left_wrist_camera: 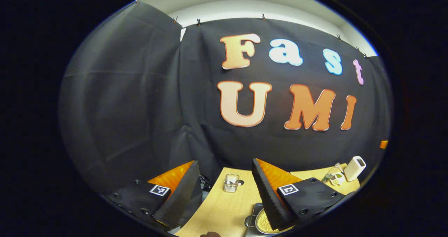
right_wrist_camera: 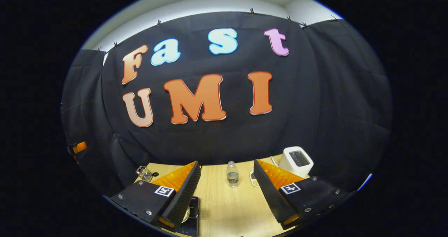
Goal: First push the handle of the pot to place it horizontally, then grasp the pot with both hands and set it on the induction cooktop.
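We hold the left gripper (left_wrist_camera: 225,191) and right gripper (right_wrist_camera: 227,188) wide open, empty, above the pale wooden table (right_wrist_camera: 224,209). The round metal pot (left_wrist_camera: 260,223), apparently filled with yellow grains, sits at its near edge: probably heavy, rigid, slick; best gripped by its side handles.

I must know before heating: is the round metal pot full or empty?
Not empty. In the left gripper view, the round metal pot holds small yellow grains; the left gripper's finger hides part, so the level is unclear.

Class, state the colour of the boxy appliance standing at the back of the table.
White. The boxy appliance shows best in the right gripper view.
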{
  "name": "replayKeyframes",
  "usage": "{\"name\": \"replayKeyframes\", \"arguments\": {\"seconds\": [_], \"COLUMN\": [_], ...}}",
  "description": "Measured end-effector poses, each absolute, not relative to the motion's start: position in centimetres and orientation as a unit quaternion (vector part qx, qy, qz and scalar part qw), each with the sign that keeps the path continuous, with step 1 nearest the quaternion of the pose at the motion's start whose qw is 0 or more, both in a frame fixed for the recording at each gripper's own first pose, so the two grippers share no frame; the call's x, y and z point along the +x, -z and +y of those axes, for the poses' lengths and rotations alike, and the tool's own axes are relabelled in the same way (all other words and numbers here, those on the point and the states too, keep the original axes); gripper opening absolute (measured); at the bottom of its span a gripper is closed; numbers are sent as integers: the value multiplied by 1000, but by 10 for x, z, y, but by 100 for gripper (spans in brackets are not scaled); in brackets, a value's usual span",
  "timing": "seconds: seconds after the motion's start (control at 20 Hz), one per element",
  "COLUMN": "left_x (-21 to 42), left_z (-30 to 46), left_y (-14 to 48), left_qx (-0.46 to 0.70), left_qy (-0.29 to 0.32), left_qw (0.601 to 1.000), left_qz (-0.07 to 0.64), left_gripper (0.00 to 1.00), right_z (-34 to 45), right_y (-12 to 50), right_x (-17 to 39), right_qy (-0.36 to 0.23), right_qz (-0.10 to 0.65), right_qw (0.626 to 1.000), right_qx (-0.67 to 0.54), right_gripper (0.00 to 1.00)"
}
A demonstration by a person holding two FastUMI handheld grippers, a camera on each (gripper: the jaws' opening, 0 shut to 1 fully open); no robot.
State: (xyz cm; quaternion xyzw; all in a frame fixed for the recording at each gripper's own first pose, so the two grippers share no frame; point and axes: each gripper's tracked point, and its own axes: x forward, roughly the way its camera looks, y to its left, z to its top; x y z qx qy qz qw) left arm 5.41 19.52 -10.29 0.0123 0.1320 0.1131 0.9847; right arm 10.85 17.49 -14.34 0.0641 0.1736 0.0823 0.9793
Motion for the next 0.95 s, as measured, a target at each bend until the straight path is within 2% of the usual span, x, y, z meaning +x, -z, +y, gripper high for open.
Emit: {"name": "replayKeyframes", "arguments": {"seconds": [0.15, 0.4, 0.6, 0.95], "left_x": [44, 35, 27, 25], "left_z": [200, 206, 183, 183], "left_y": [41, -24, -36, -30], "left_qx": [7, 55, 55, 31], "left_qy": [-106, -132, -117, -108], "left_qw": [990, 989, 992, 993], "left_qz": [90, 26, 9, 30], "left_gripper": [97, 97, 97, 96], "right_z": [156, 119, 114, 109], "right_y": [91, 40, 23, 19], "right_x": [94, 80, 70, 62], "right_qy": [-76, -51, -42, -42], "right_qz": [138, 94, 72, 64], "right_qw": [985, 993, 995, 996], "right_qx": [67, 52, 50, 51], "right_gripper": [95, 95, 94, 94]}}
